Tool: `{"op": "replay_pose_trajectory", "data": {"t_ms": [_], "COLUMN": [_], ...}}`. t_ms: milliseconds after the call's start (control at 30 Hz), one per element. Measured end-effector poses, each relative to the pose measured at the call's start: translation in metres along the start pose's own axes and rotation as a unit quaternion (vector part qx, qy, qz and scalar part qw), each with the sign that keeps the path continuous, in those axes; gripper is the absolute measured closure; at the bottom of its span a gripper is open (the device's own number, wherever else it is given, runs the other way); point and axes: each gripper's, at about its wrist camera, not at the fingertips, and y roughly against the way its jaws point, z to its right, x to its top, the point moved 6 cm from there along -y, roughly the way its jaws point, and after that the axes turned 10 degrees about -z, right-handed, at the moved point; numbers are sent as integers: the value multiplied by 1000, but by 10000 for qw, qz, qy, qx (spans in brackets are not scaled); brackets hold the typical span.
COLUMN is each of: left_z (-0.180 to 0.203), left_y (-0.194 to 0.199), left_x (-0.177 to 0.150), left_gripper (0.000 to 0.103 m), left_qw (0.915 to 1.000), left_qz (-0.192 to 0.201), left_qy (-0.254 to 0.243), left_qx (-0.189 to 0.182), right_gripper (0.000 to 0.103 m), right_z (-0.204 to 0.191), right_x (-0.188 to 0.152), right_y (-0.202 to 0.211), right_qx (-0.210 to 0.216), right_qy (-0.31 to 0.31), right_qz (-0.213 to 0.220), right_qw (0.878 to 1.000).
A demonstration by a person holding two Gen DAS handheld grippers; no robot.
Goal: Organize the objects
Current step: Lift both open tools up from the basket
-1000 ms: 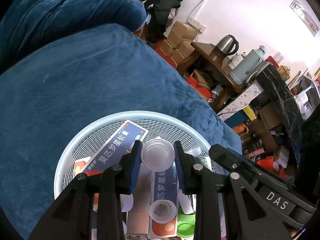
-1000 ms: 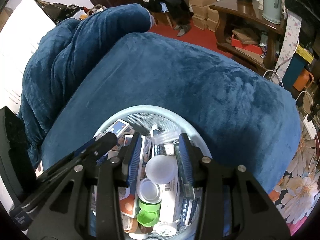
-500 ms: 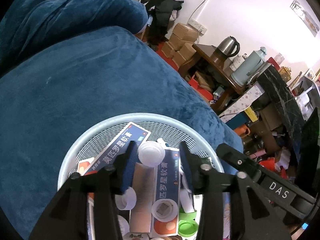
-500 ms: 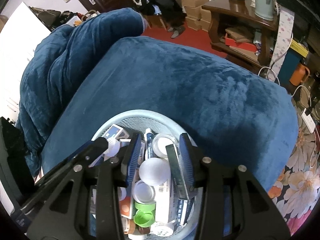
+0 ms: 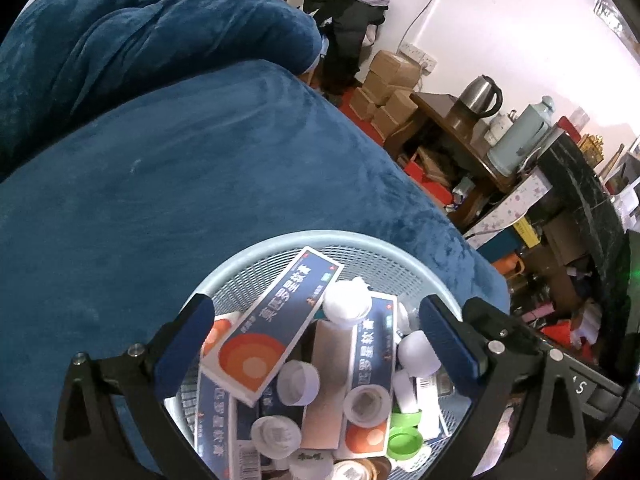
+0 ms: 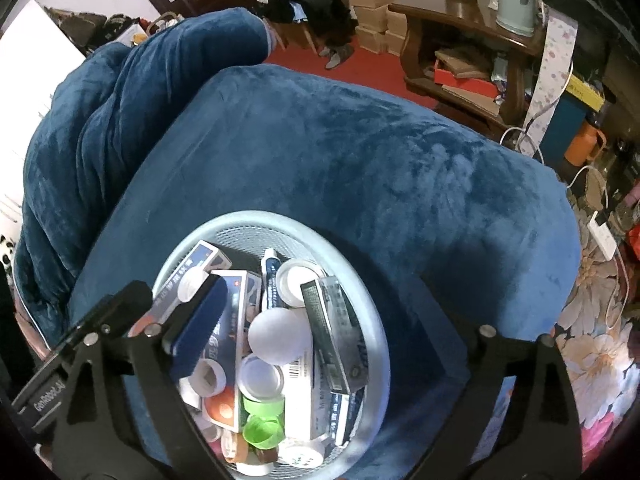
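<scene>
A pale blue mesh basket (image 5: 280,242) sits on a blue plush cushion and is full of blue-and-orange medicine boxes (image 5: 276,324), white jars and lids, and a green cap (image 5: 404,442). My left gripper (image 5: 316,338) is open above it; a white jar (image 5: 346,306) lies loose on the boxes between the fingers. In the right wrist view the basket (image 6: 376,336) holds a white round jar (image 6: 280,336) and a grey box (image 6: 334,332). My right gripper (image 6: 332,344) is wide open and empty above them.
The blue plush cushion (image 5: 160,184) spreads around the basket, with a rumpled blue blanket (image 6: 100,140) behind. A wooden side table (image 6: 472,20) with kettle and thermos, cardboard boxes (image 5: 384,92) and floor clutter lie to the right.
Both grippers opened wide and lifted back. The left one let go of the white jar, which now rests in the basket; the right one released the round white jar.
</scene>
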Motion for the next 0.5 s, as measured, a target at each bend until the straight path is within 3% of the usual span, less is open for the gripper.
{"op": "replay_pose_trajectory", "data": {"t_ms": [133, 500], "left_z": [-8, -18], "left_y": [3, 9], "left_x": [-2, -7], "left_gripper": [1, 0], "left_qw": [9998, 9991], "left_qz": [-8, -33], "left_qy": [-15, -62], "left_qx": [207, 422], "right_gripper": [0, 0], "right_z": [1, -7], "right_x": [-1, -5], "right_y": [2, 2], "right_qx": [-85, -177], "right_qy": [66, 270], "right_qz": [32, 23], "right_qw": [9999, 9995]}}
